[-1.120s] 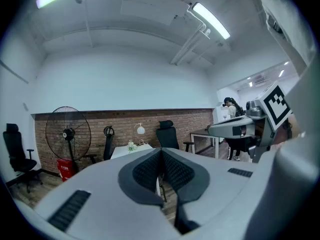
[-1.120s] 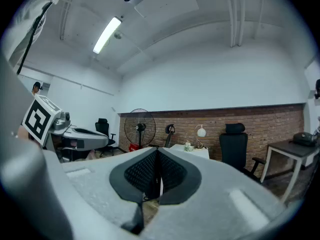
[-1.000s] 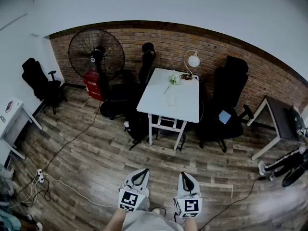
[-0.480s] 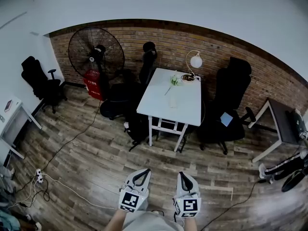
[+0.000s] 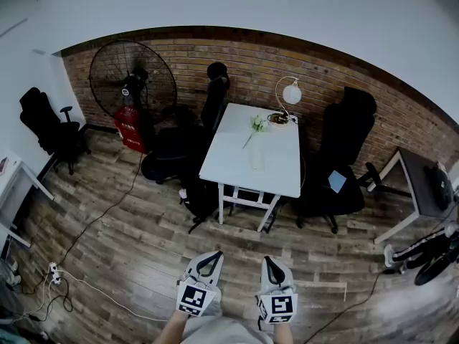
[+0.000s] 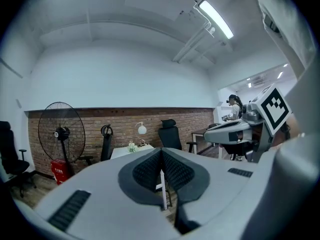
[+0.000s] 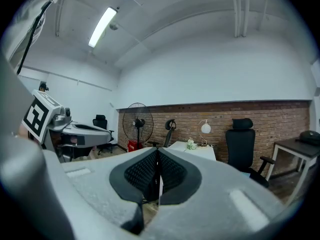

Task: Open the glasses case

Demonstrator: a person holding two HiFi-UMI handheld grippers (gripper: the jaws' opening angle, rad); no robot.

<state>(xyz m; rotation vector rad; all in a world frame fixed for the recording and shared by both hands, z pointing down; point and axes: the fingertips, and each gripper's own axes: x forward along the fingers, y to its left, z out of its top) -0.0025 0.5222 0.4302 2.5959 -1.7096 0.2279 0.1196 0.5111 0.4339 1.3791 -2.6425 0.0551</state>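
White table was set against the brick wall, with a pale case laid near its middle and a lamp at its far edge, while left gripper and right gripper were held closed and empty, well apart from it.

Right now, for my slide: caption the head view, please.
Left gripper and right gripper, both shut, face a white table across the floor.

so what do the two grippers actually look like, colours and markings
The left gripper and the right gripper both have pale grey-white, wedge-shaped shells with dark, dimpled pads. Each carries a white cube with black square markers at its rear.
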